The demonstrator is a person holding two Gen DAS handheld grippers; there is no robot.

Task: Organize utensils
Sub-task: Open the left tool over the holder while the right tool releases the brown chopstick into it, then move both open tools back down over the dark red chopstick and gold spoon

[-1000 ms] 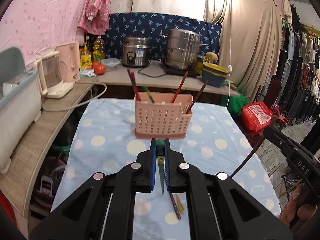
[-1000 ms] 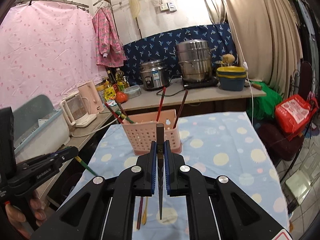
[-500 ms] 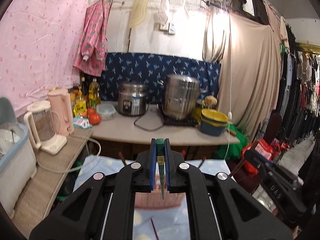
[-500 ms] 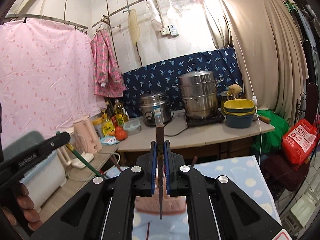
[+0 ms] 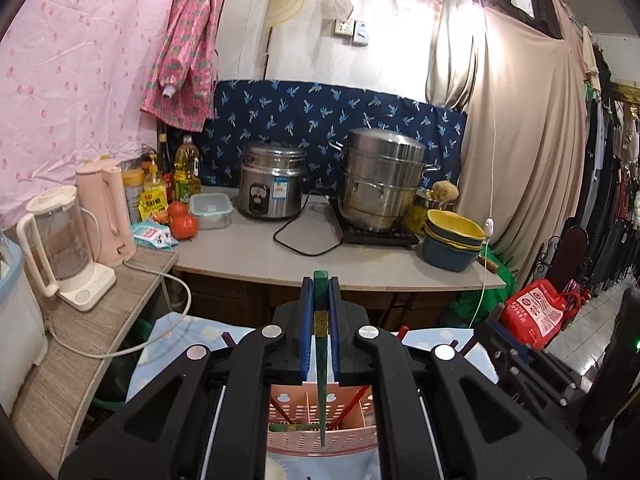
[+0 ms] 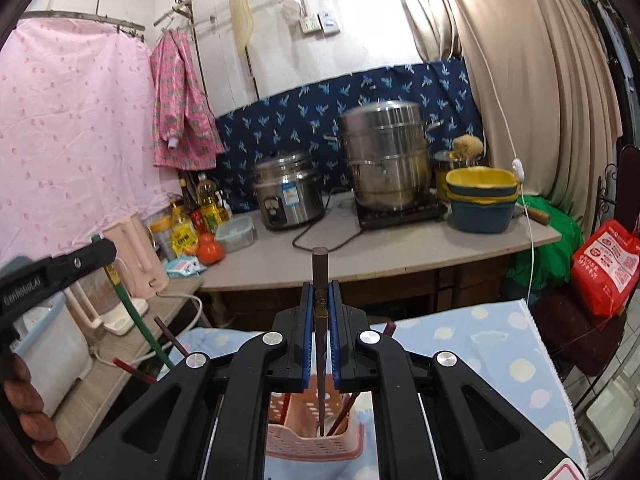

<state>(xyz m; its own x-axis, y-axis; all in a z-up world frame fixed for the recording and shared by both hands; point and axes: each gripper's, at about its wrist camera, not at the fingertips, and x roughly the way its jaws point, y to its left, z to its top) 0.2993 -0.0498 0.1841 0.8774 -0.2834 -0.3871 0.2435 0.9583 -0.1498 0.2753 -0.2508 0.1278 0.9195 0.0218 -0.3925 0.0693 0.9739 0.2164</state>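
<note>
Hidden and cropped items
Pink perforated plastic utensil basket (image 5: pixel 320 436): mostly hidden behind gripper frame; blue dotted cloth surface (image 6: pixel 500 344): cut off below.

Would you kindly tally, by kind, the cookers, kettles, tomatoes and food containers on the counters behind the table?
Rice cooker: 1
Steamer pot: 1
Pink kettle: 1
Glass kettle: 1
Tomatoes: 2
Lidded food container: 1
Total: 7

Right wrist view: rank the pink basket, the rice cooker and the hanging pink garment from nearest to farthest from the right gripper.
1. Pink basket: directly below the right gripper, on the dotted cloth.
2. Rice cooker: on the counter beyond, slightly left.
3. Hanging pink garment: on the back wall, upper left.
</note>
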